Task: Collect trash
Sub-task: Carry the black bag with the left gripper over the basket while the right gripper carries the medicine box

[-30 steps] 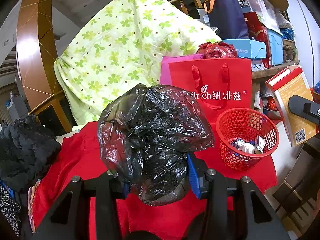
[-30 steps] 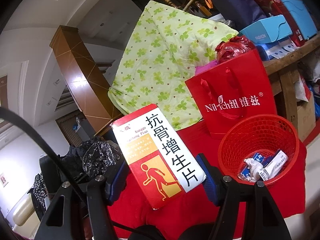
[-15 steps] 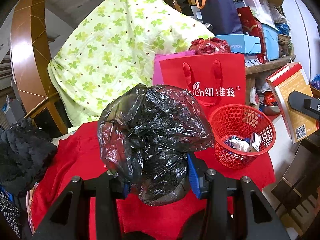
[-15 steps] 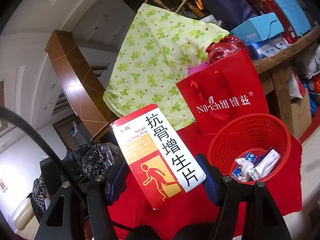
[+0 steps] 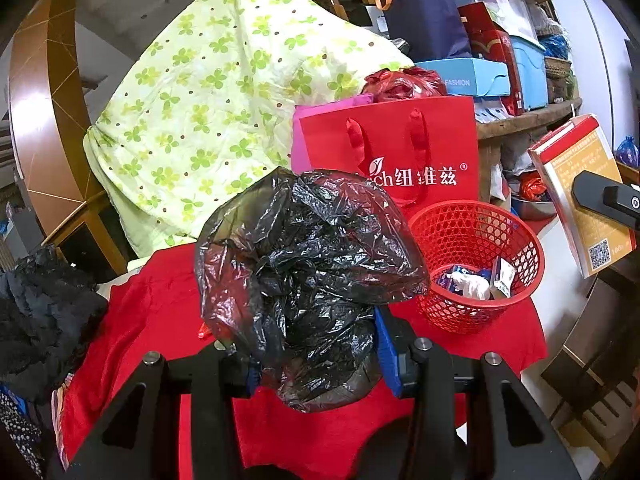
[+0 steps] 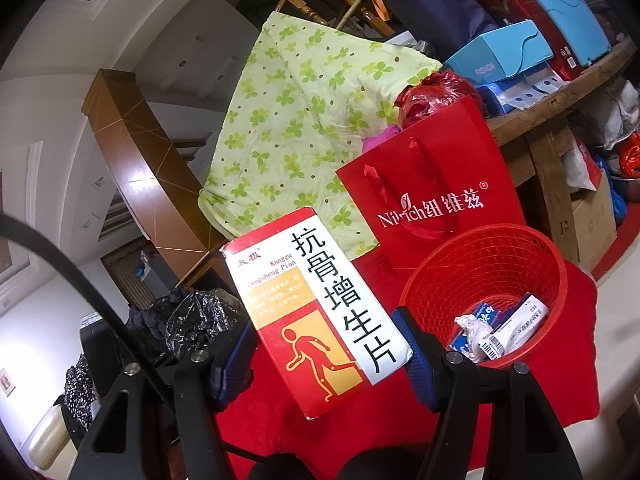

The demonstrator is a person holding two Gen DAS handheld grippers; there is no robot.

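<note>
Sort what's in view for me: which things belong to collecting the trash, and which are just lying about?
Job:
- black plastic bag, in the left gripper
- medicine box, in the right gripper
- red basket, already holding scraps

Lying about:
- red gift bag
- green floral quilt
- blue boxes
- red cloth

The crumpled plastic bag (image 5: 304,256) is glossy black, partly see-through with a reddish tint at its edges, and the medicine box (image 6: 320,312) is red, white and orange with black characters and an orange walking figure outlined in white. The mesh basket (image 5: 476,264) is red, as are the cloth (image 5: 160,312) beneath it and the gift bag (image 5: 392,152) with white lettering. The quilt (image 5: 224,112) behind is pale yellow-green with green clover leaves and brown dots.
</note>
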